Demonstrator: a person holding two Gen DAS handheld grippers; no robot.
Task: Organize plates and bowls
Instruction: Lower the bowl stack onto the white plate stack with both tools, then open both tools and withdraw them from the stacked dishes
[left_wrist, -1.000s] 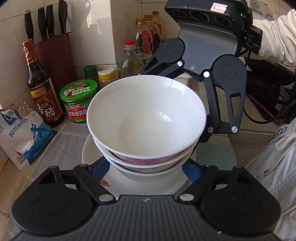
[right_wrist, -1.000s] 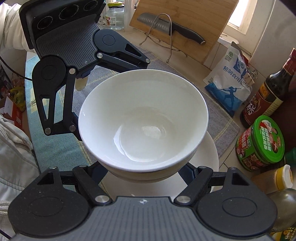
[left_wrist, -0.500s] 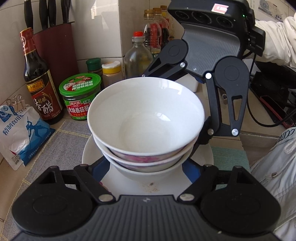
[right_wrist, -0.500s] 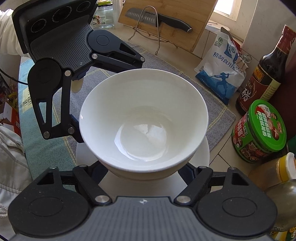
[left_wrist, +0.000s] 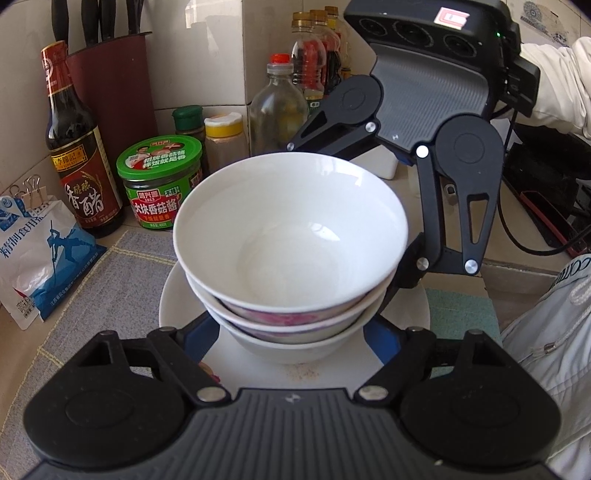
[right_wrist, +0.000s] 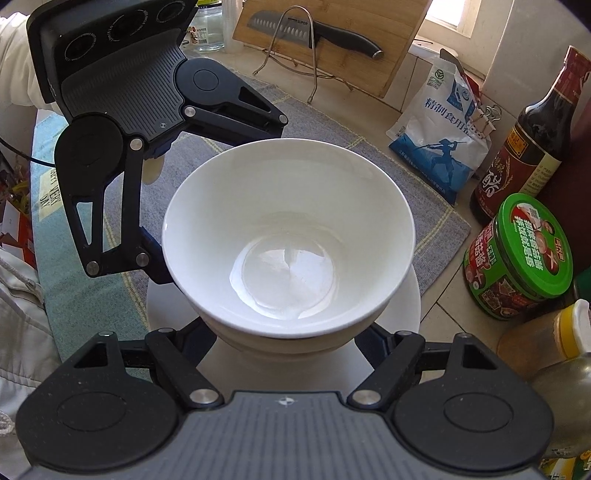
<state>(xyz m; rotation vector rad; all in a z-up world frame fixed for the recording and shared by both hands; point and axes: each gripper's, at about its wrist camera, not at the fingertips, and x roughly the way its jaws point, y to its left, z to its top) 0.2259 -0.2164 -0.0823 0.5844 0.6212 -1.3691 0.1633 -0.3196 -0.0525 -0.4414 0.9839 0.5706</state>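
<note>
Three white bowls (left_wrist: 291, 229) are nested in a stack on a white plate (left_wrist: 177, 295), which rests on a grey mat (left_wrist: 122, 266). My left gripper (left_wrist: 291, 334) straddles the lowest bowl (left_wrist: 295, 347), its blue pads against the bowl's sides. My right gripper (right_wrist: 288, 339) comes in from the opposite side and clasps the same stack (right_wrist: 288, 229) low down. Its body shows across the bowls in the left wrist view. The plate's rim (right_wrist: 406, 306) sticks out beyond the bowls. All fingertips are hidden under the bowl rims.
A green-lidded jar (left_wrist: 159, 177), a dark vinegar bottle (left_wrist: 74, 147), a salt bag (left_wrist: 40, 251), a knife block (left_wrist: 110, 74) and several bottles (left_wrist: 277, 103) crowd the tiled wall. A cutting board with a knife (right_wrist: 332, 37) leans behind the mat. A person's pale sleeve is at the edges.
Both views slid slightly over the counter in the first half second, then held still. The bowl stack stayed between both pairs of fingers throughout.
</note>
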